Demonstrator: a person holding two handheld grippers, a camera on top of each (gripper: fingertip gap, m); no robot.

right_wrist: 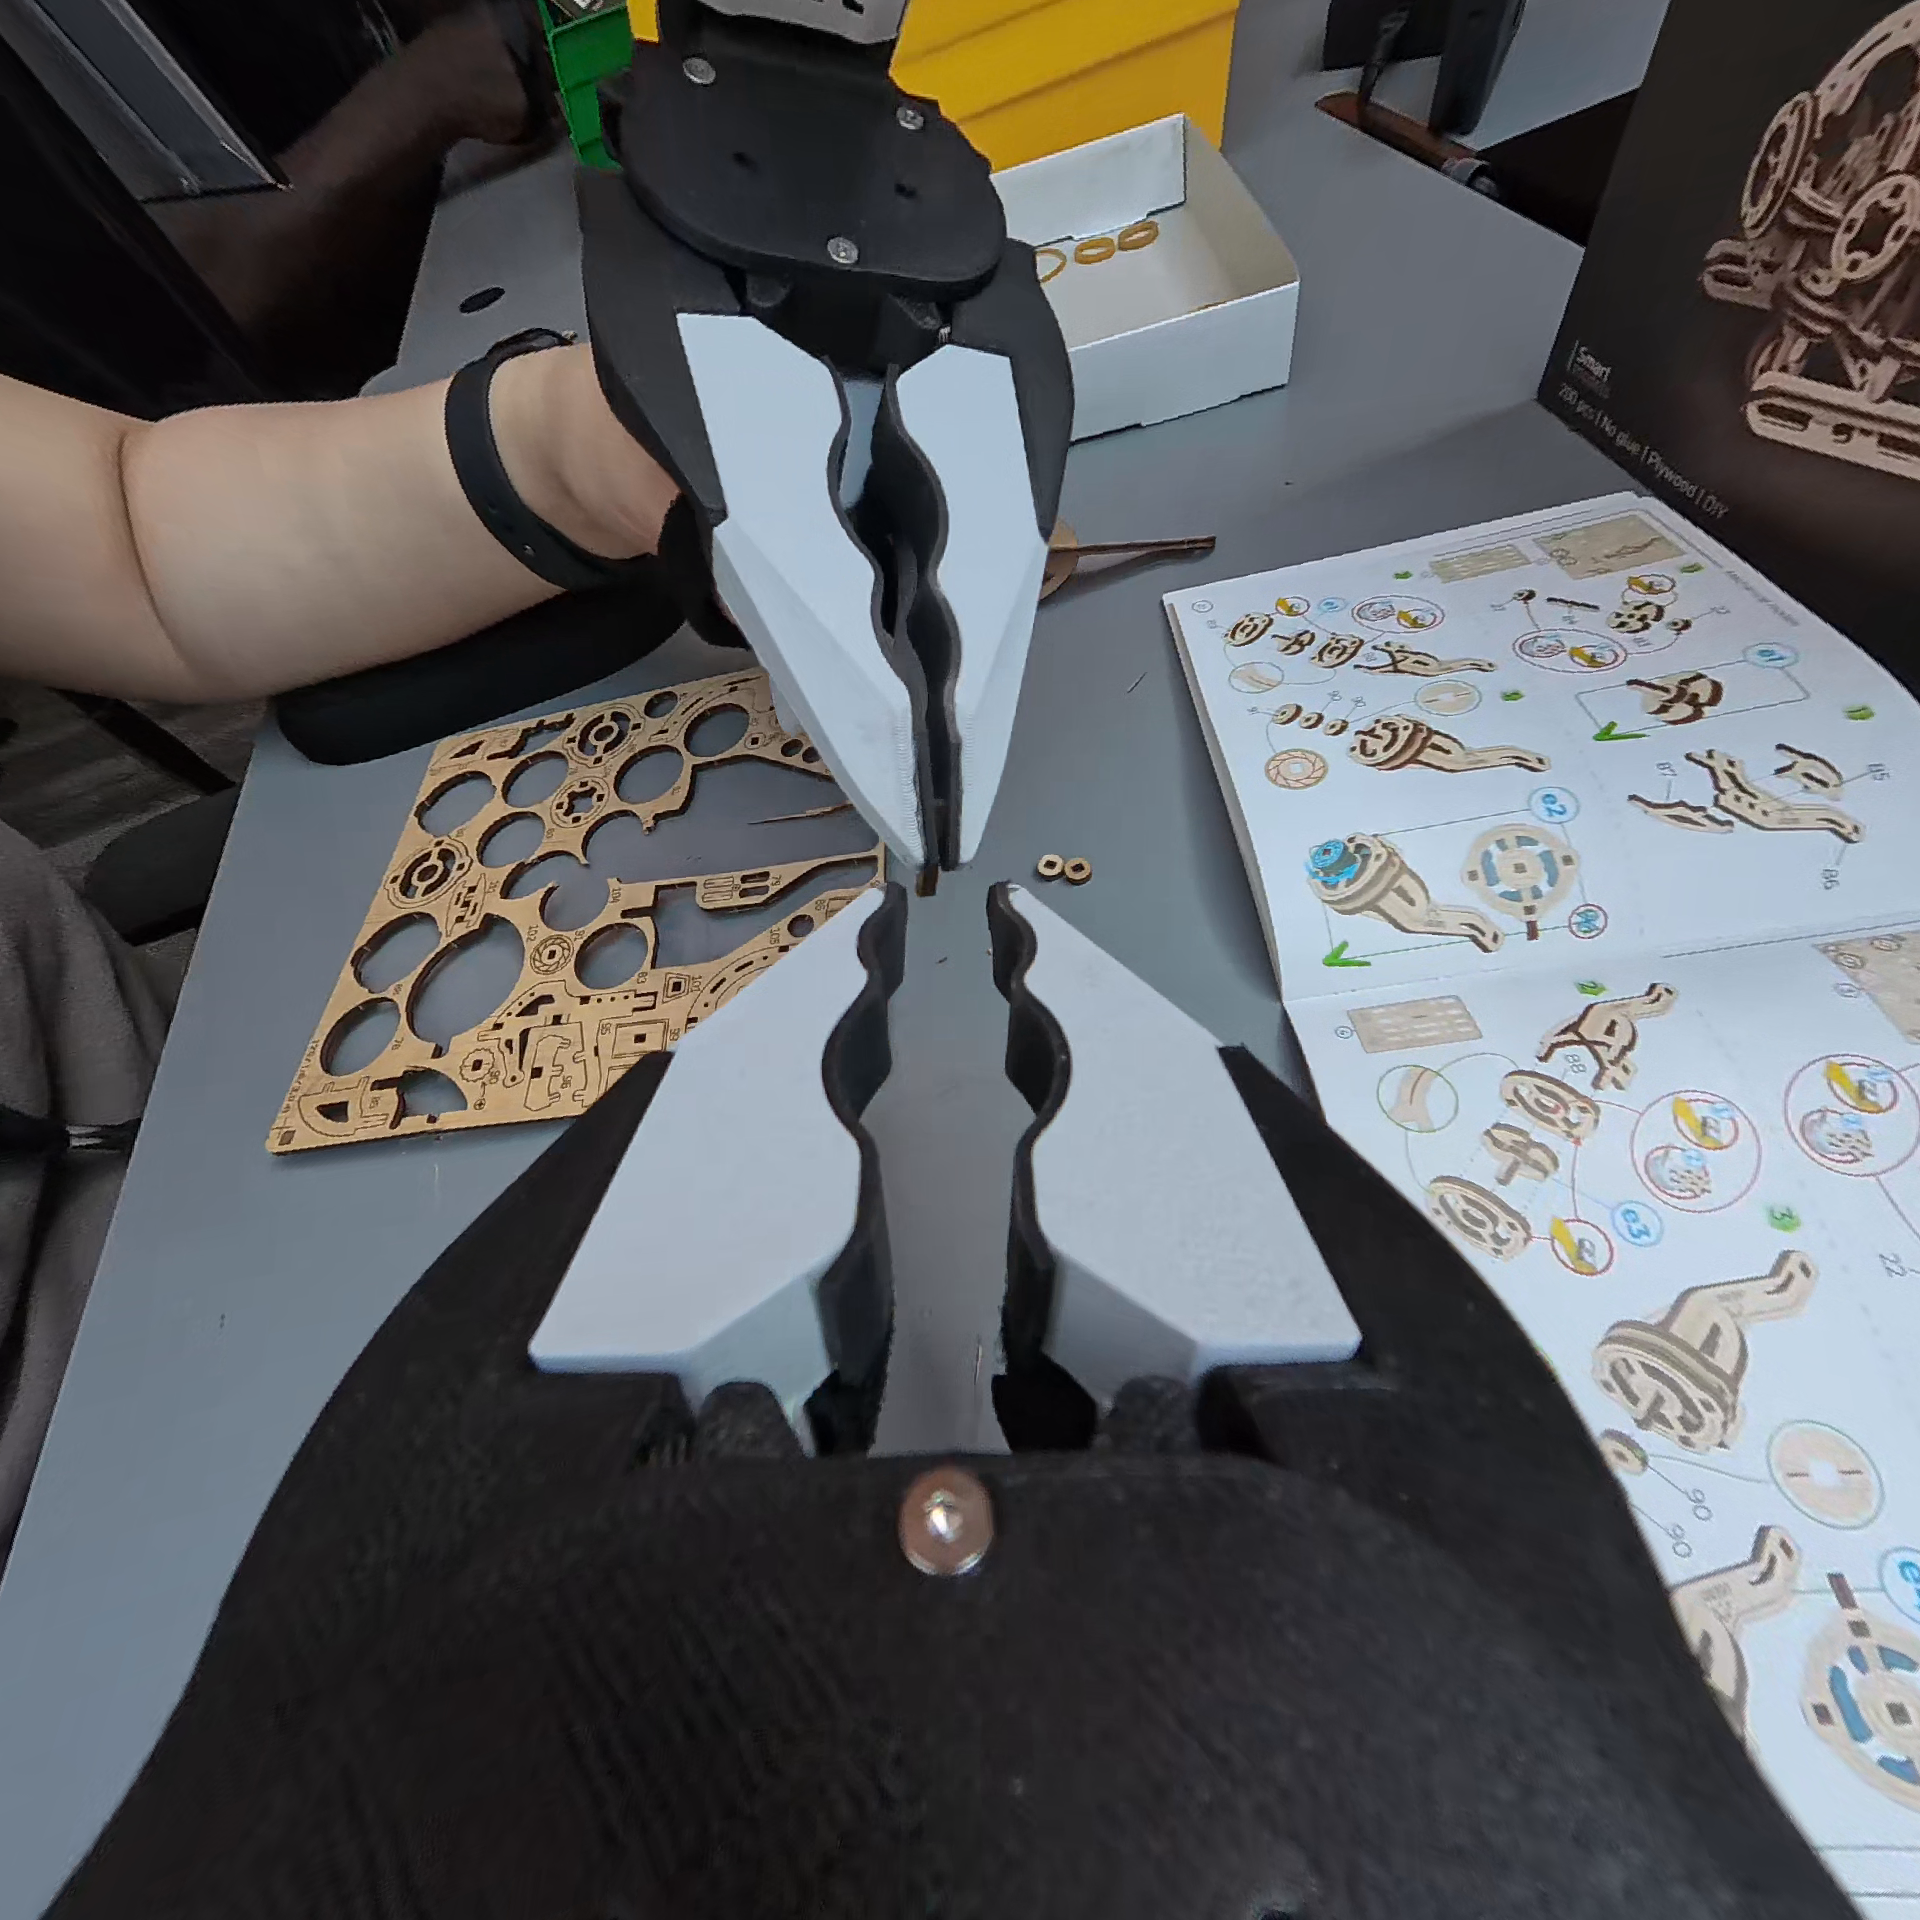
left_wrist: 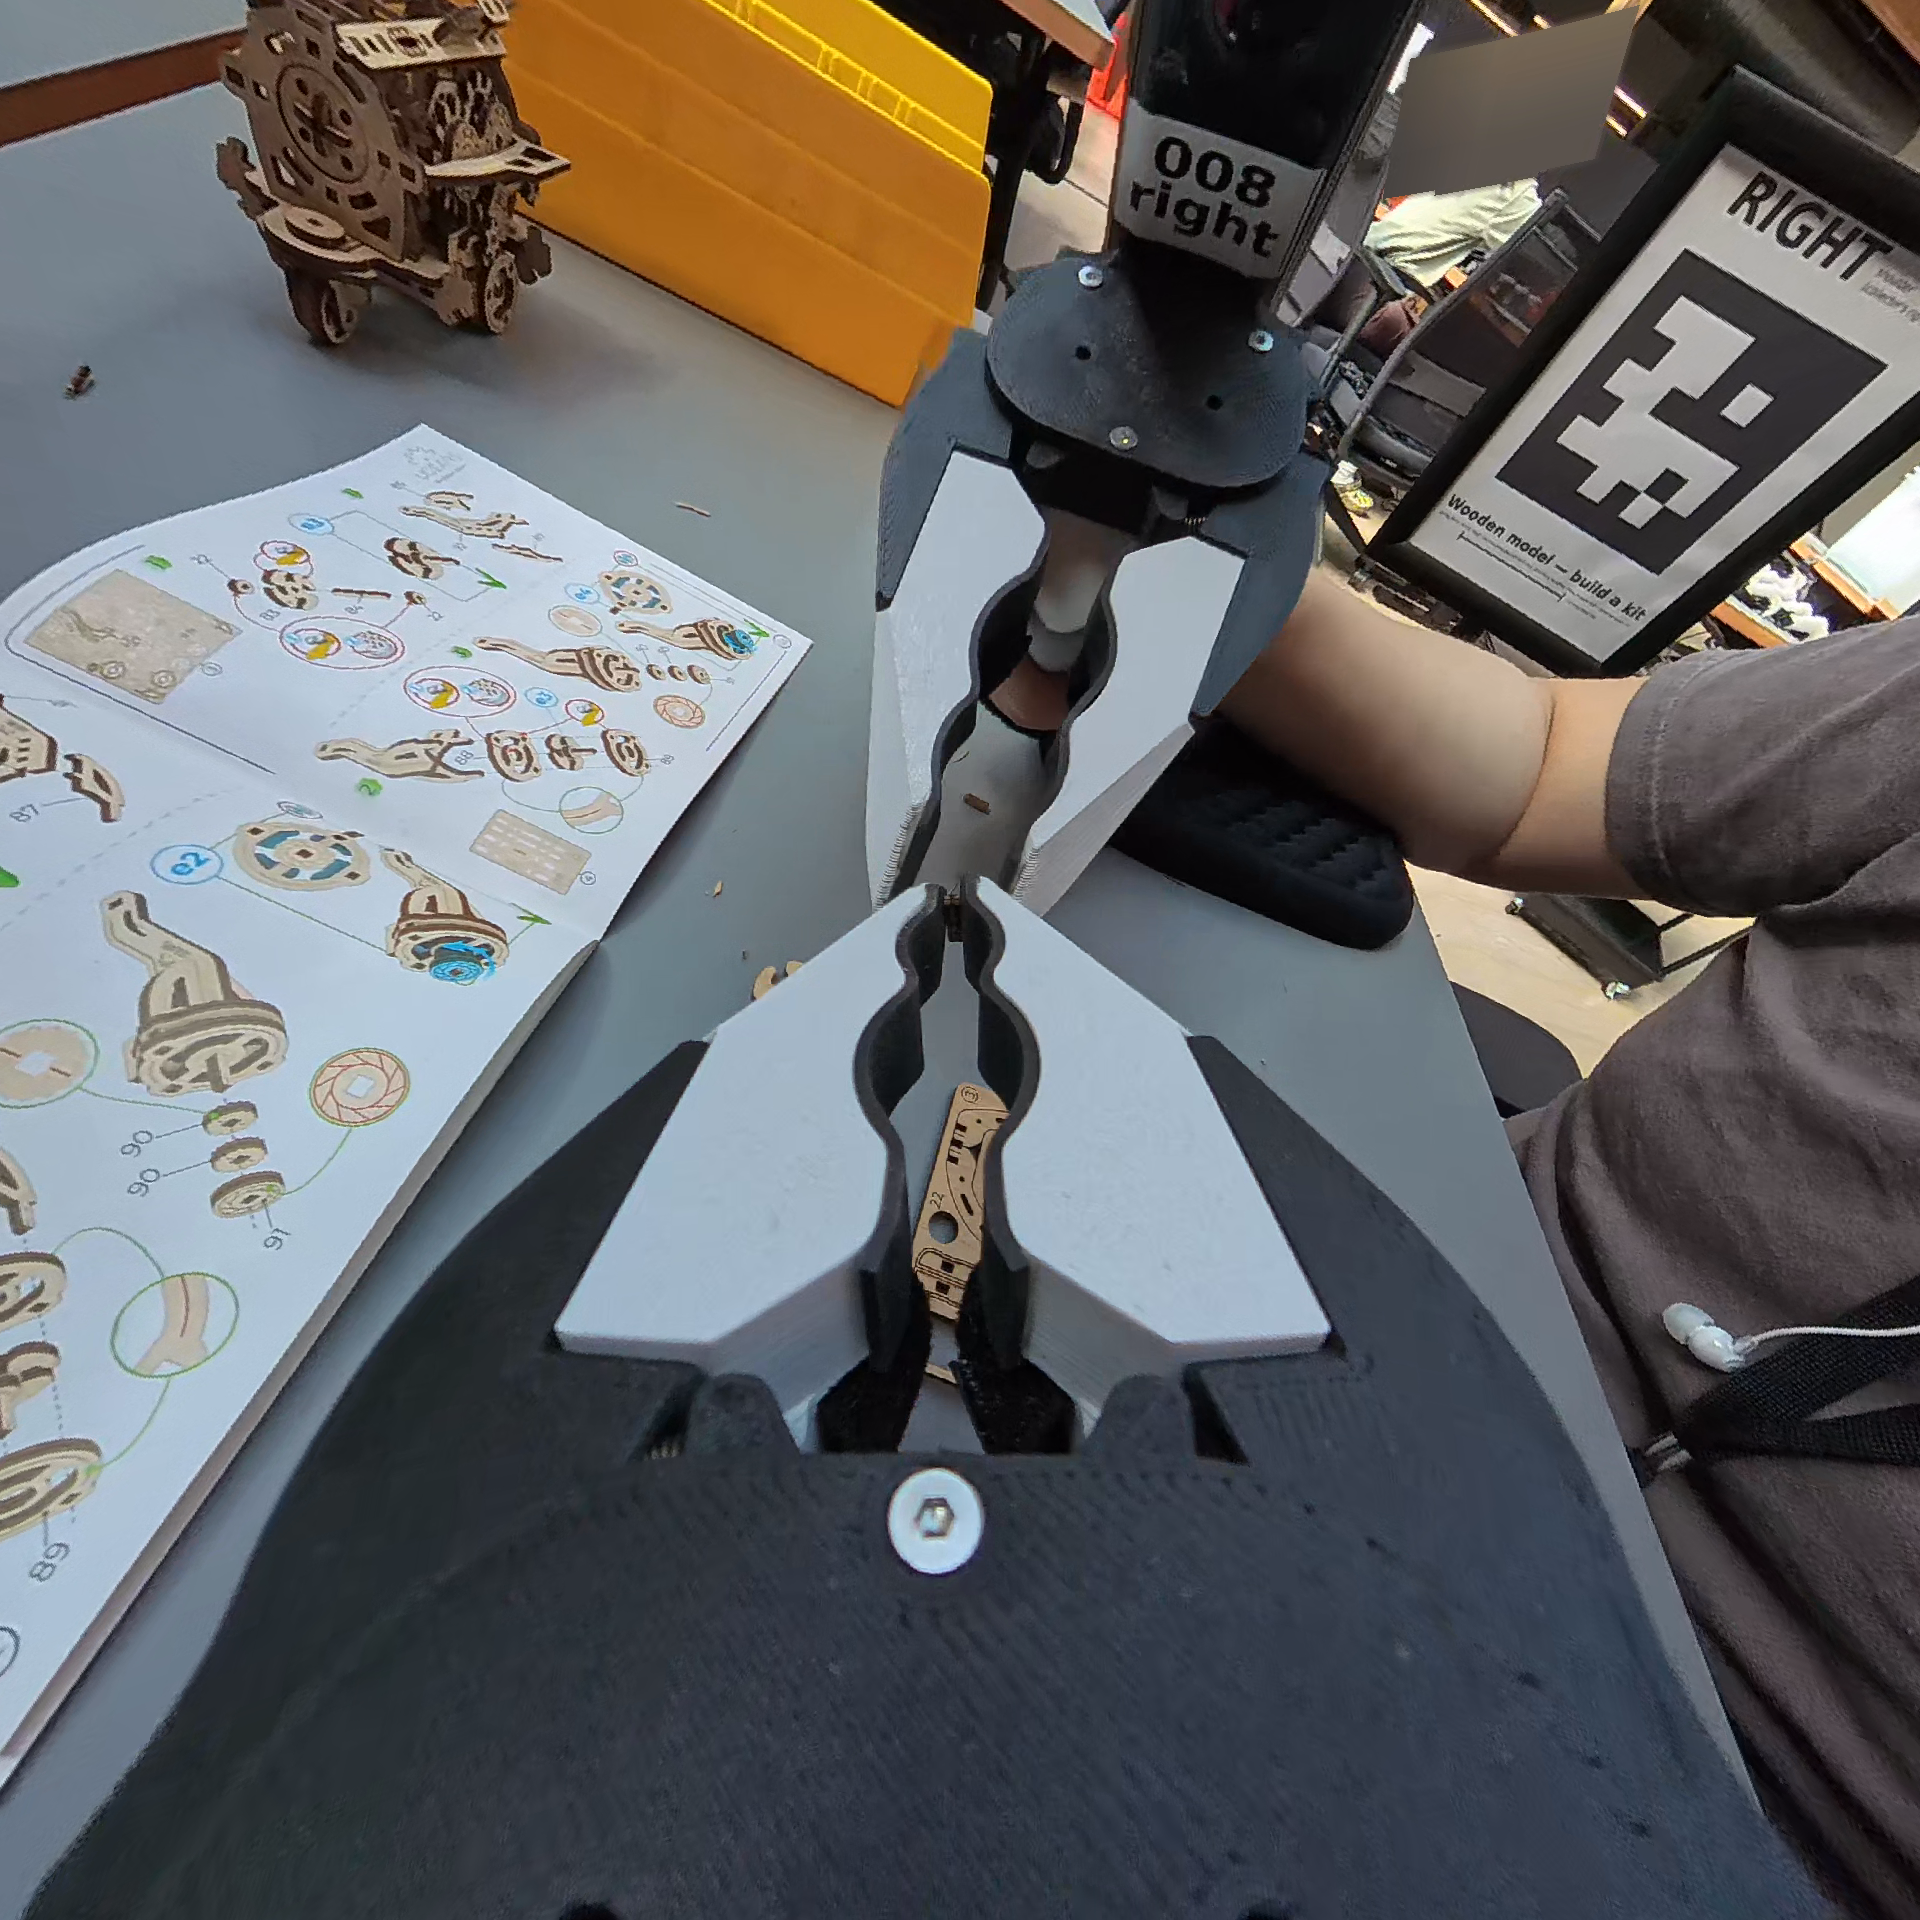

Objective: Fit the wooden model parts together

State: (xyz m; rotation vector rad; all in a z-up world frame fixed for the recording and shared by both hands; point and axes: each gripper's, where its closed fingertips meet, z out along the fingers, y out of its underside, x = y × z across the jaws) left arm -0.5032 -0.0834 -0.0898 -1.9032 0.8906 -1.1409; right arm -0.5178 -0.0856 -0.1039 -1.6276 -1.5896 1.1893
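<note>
While the left gripper (left_wrist: pixel 954 920) pinches a small dark wooden part (right_wrist: pixel 928 878) at its tips, the right gripper (right_wrist: pixel 943 902) faces it tip to tip, jaws narrowly apart around nothing. Both hover over the grey table (right_wrist: pixel 312 1299), between the punched sheet (right_wrist: pixel 540 914) and the booklet (right_wrist: pixel 1558 935)

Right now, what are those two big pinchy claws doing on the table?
A person is building a wooden model kit. The left gripper is shut on a tiny wooden piece. The right gripper is open, tip to tip with it, holding nothing. A punched-out wooden sheet and the instruction booklet lie beside them, and a finished wooden model stands farther back.
</note>
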